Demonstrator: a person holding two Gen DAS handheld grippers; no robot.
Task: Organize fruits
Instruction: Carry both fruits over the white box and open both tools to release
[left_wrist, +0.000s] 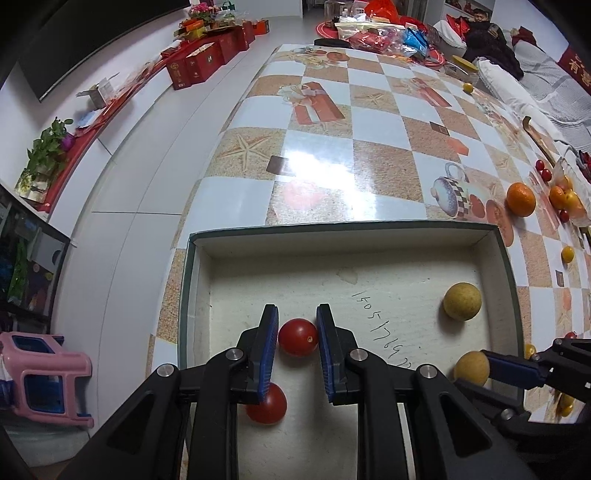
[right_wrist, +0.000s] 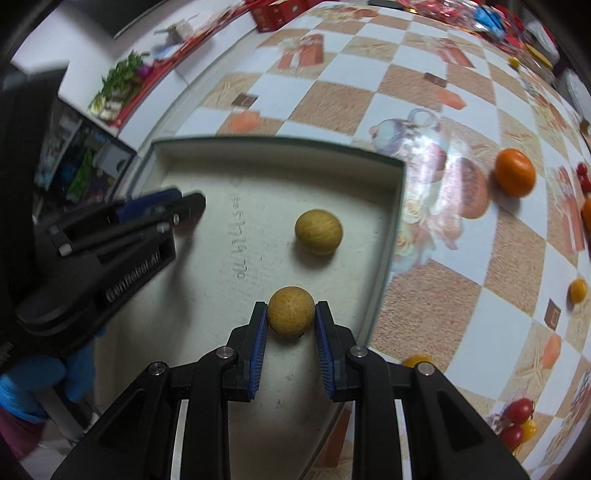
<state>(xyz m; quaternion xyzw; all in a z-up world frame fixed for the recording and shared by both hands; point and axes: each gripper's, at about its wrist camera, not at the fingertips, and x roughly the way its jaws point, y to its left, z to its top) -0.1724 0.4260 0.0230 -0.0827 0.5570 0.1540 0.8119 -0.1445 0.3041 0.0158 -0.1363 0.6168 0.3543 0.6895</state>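
Small red cherry tomato (left_wrist: 297, 336) is sitting pinched between the left tool's (left_wrist: 297, 332) blue pads, low over the floor of the shallow white cardboard box (left_wrist: 343, 236). Right tool (right_wrist: 291, 313) is gripping a round tan longan fruit (right_wrist: 291, 311) near the box's right wall. A second red tomato (left_wrist: 267, 406) and second longan (right_wrist: 318, 232) are lying inside. An orange tangerine (right_wrist: 514, 172) is resting on the checkered bench (left_wrist: 321, 147) beyond the box's far right corner.

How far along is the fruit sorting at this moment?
Done: one tomato and one longan lie in the box. In hand: left gripper clamps a second tomato, right gripper a second longan, both over the box. Left: the orange and small fruits on the table.
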